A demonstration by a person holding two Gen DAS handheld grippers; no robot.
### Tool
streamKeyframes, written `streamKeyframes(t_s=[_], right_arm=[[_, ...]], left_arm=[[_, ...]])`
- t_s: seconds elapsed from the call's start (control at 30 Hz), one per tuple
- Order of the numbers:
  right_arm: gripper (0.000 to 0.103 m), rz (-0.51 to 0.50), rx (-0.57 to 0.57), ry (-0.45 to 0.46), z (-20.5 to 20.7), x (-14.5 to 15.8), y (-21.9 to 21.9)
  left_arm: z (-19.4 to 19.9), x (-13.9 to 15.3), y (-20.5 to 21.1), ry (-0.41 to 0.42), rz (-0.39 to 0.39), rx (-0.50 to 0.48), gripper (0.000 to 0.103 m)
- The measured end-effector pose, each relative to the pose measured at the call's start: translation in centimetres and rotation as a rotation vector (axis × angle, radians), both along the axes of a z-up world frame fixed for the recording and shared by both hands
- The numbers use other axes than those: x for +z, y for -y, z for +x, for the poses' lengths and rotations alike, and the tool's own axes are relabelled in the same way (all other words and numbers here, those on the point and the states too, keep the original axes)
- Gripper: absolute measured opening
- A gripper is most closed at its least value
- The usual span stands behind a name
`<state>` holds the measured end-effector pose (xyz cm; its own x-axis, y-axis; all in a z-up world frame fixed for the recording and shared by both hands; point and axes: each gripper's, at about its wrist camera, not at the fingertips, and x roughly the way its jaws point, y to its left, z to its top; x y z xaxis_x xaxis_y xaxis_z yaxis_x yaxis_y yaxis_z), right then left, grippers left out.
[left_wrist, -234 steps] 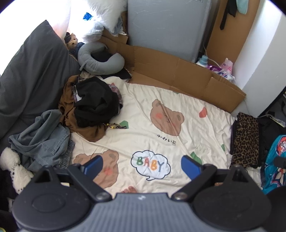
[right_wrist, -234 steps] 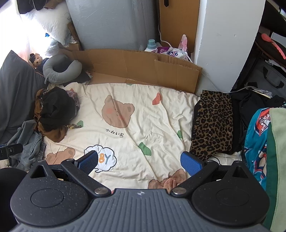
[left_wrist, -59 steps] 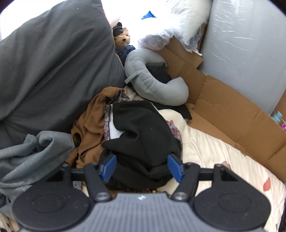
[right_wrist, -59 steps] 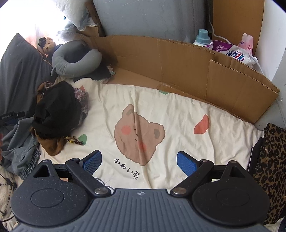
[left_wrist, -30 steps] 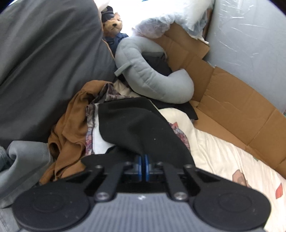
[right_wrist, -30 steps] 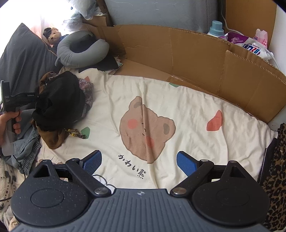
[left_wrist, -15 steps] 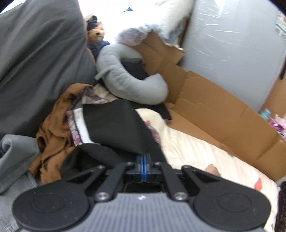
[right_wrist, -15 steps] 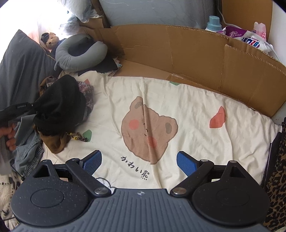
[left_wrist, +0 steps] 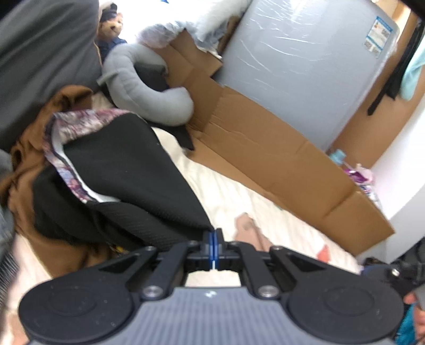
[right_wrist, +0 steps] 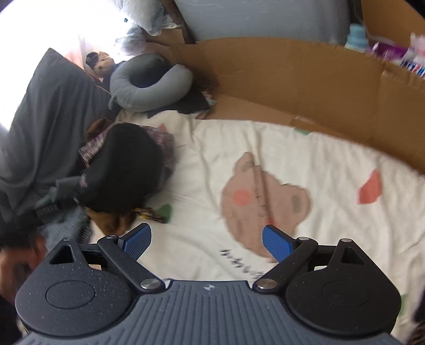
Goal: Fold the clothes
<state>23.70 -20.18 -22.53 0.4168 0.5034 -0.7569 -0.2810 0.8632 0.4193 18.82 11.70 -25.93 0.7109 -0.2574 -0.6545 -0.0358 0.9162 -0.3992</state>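
My left gripper (left_wrist: 213, 240) is shut on an edge of a black garment (left_wrist: 127, 169) and lifts it from the clothes pile at the left of the bed. Under it lie a patterned purple garment (left_wrist: 79, 119) and a brown garment (left_wrist: 24, 164). In the right wrist view the black garment (right_wrist: 122, 164) sits on the pile, with the left gripper body (right_wrist: 47, 209) beside it. My right gripper (right_wrist: 205, 242) is open and empty above the cream bear-print blanket (right_wrist: 305, 172).
A grey neck pillow (left_wrist: 143, 87) and a teddy bear (left_wrist: 113, 24) lie behind the pile. A dark grey pillow (left_wrist: 45, 53) is at left. Cardboard (left_wrist: 265, 159) lines the bed's far side against a grey cabinet (left_wrist: 300, 66). Bottles (right_wrist: 357, 34) stand at the back right.
My left gripper closed on the black garment and has pulled it up and to the right. My right gripper has shifted left toward the pile and stays open.
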Motion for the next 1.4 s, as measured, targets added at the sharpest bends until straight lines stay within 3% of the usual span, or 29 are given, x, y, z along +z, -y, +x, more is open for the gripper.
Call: streamKeyframes(t_s=[0.2,0.27,0.53,0.67,0.87,0.9,1.17,1.33,1.4], right_arm=[[0.092,0.089,0.053,0.01,0.1,-0.6,-2.3],[0.083,0.121,0.061,0.0,0.2,-1.2,-2.8],[0.076,0.28,0.073,-0.117,0.8,-6.1,-4.1],[0.058,0.334,0.096,-0.219,0.6,-9.8,-5.3],[0.01,0.363,0.105,-0.303,-0.6,-13.0,-5.4],[0.007,0.353,0.101,-0.304,-0.8,-13.2,-5.2],[0.004,0.274,0.019,-0.284,-1.2,-14.2,-2.5],[0.004,0.248,-0.001,-0.27,-0.9,-14.2,-0.9],[0.004,0.241,-0.006,-0.268,-0.9,-14.3,-0.3]], left_arm=[[-0.4,-1.0,2.0,-0.007,-0.018,-0.066,0.001],[-0.7,-1.5,2.7,-0.015,-0.03,-0.093,0.001],[-2.7,-3.8,5.7,-0.051,-0.074,-0.226,0.001],[-3.5,-5.1,6.9,-0.082,-0.095,-0.273,0.001],[-4.0,-7.2,7.9,-0.166,-0.112,-0.324,0.002],[-4.0,-7.4,8.0,-0.179,-0.114,-0.329,0.003],[-3.7,-7.0,6.3,-0.149,-0.042,-0.252,0.045],[-3.2,-7.5,4.2,-0.163,0.073,-0.131,0.049],[-3.0,-7.6,3.0,-0.168,0.084,-0.091,0.051]])
